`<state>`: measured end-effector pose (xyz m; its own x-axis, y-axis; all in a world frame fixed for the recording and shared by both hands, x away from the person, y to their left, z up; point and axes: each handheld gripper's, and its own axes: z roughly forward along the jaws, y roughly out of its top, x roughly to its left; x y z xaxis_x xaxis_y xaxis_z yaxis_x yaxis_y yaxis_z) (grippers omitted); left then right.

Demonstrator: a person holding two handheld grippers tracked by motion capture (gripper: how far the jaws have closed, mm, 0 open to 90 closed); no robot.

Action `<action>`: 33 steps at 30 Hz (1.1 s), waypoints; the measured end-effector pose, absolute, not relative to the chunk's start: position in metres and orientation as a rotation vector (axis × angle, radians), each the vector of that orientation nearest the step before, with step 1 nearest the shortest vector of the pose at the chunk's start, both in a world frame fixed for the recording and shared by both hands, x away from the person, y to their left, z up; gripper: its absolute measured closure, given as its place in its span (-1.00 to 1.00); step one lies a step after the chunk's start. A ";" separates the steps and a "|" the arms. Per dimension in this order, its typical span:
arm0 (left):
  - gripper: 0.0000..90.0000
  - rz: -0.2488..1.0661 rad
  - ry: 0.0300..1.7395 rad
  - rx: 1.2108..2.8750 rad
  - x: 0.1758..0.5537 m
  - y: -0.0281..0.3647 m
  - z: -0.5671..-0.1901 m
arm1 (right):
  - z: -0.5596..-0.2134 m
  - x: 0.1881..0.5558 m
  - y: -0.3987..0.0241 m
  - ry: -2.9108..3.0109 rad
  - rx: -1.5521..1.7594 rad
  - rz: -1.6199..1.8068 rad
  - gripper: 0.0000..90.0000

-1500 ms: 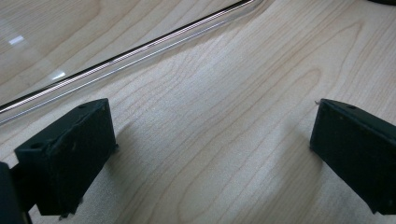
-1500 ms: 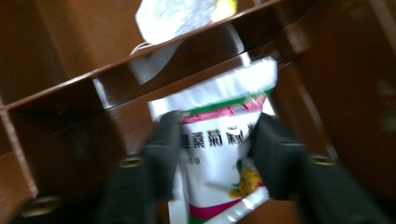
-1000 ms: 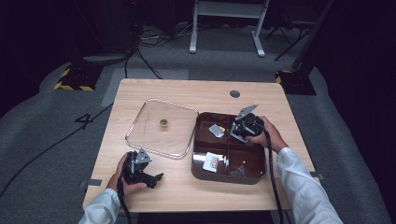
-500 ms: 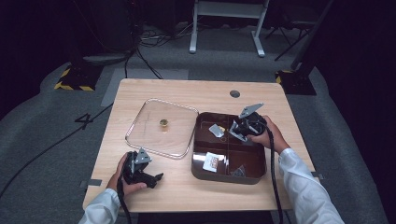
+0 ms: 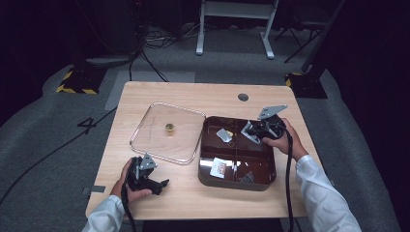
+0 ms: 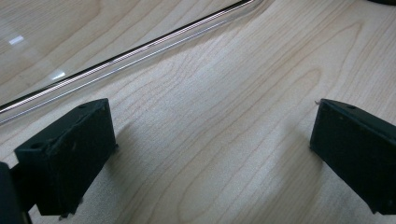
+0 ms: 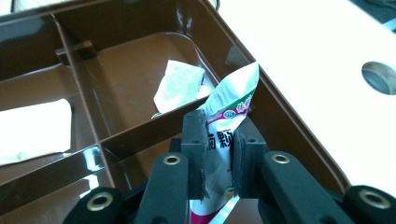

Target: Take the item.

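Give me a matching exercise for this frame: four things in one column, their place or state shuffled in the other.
Things:
1. packet
2. clear lid
3. left gripper
4. brown tray

Places or states:
A. lies flat on the table, left of the tray
B. pinched between the right gripper's jaws
C. open over bare wood
D. divided into compartments

Pairs: 1-B, 2-A, 3-C, 4-D
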<state>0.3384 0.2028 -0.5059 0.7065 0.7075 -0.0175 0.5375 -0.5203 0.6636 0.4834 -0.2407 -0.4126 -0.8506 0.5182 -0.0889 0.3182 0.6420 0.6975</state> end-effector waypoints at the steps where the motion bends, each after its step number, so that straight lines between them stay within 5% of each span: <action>1: -0.99 0.336 0.944 2.254 0.338 0.203 -0.506 | -0.413 0.483 -0.241 2.583 0.674 1.018 0.74; 33: -0.99 0.337 0.944 2.255 0.338 0.203 -0.506 | -0.397 0.455 -0.325 2.450 0.813 1.001 0.72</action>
